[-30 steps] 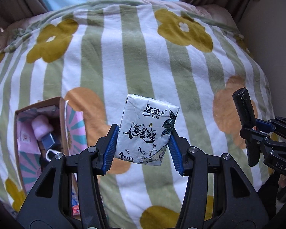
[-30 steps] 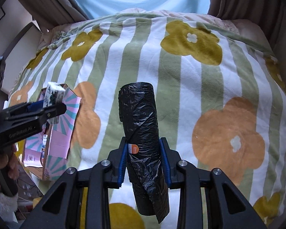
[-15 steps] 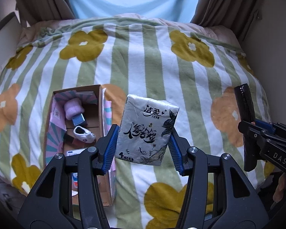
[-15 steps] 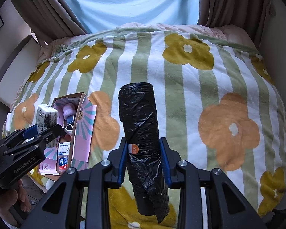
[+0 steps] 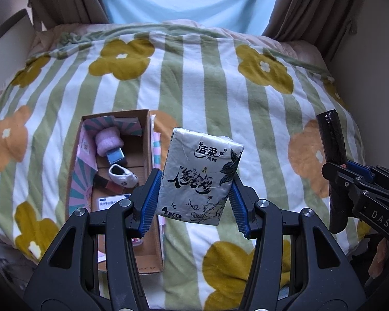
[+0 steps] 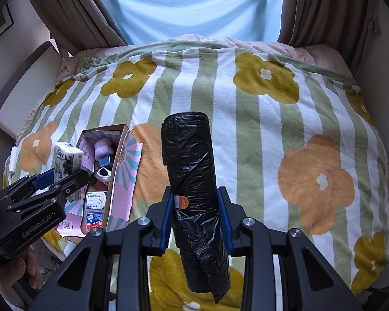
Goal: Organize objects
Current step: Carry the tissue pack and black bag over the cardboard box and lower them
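the left hand-held gripper [image 5: 194, 197] is clenched on a pack of pocket tissues [image 5: 199, 176], its blue pads pressing the pack's two long sides. the pack is held upright in the air above the bed [image 5: 194, 83], printed face toward the camera, just beside the right wall of an open cardboard box [image 5: 150, 155]. the box lies on the flowered, green-striped blanket near the bed's near left corner. inside it sit a pink fuzzy item [image 5: 107, 141], a small grey block [image 5: 115, 155], a small white sock-like item [image 5: 123, 176] and some printed packets [image 6: 94, 202].

the right hand-held gripper [image 6: 195, 220] is grasping a roll of black bin bags [image 6: 192, 181], squeezed at its lower half with an orange label [image 6: 182, 201] by the left pad. the roll stands nearly upright, a loose flap hanging at its lower end, raised over the middle of the bed's near edge, well apart from the box. in the left wrist view the roll shows at the far right [image 5: 333, 153].
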Action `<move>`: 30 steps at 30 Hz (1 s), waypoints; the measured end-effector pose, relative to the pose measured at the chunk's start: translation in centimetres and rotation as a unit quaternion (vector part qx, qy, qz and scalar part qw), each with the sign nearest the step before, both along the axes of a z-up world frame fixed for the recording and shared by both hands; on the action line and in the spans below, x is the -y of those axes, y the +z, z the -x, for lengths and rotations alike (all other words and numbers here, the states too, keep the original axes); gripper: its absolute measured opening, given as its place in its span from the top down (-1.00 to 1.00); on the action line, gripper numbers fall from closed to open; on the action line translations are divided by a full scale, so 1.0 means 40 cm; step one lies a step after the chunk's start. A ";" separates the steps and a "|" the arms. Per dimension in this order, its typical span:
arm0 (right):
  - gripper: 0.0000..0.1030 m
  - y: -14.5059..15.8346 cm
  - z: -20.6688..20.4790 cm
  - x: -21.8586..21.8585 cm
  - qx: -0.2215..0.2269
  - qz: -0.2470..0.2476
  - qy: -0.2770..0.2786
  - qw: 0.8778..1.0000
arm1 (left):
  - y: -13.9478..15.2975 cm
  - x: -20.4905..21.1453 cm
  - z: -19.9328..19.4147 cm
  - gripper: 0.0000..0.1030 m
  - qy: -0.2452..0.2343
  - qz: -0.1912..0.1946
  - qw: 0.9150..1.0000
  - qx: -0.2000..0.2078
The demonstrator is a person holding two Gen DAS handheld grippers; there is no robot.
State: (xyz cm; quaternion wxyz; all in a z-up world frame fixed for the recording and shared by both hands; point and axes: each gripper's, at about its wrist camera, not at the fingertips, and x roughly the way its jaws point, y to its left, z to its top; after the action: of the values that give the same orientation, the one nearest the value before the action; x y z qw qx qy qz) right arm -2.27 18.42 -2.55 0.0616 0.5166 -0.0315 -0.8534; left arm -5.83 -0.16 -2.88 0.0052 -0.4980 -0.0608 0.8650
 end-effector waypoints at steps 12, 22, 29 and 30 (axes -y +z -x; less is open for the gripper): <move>0.43 0.012 0.089 0.193 0.007 0.027 0.078 0.997 | -0.009 0.170 -0.042 0.08 0.068 -0.001 0.998 0.007; 0.43 -0.105 0.206 0.416 0.066 0.062 0.144 0.986 | -0.134 0.354 -0.106 0.08 0.148 -0.010 0.987 0.067; 0.43 -0.243 0.281 0.526 0.115 0.075 0.142 0.980 | -0.268 0.401 -0.108 0.09 0.160 -0.021 0.980 0.117; 0.43 -0.264 0.291 0.539 0.122 0.077 0.140 0.980 | -0.286 0.404 -0.104 0.09 0.159 -0.022 0.979 0.122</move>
State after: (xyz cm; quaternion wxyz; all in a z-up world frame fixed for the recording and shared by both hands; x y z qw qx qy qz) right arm -13.89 -3.15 -13.10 0.2159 0.6097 -0.0317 -0.7620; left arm -1.66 -16.34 -14.34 -0.1293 -0.5837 -0.1586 0.7857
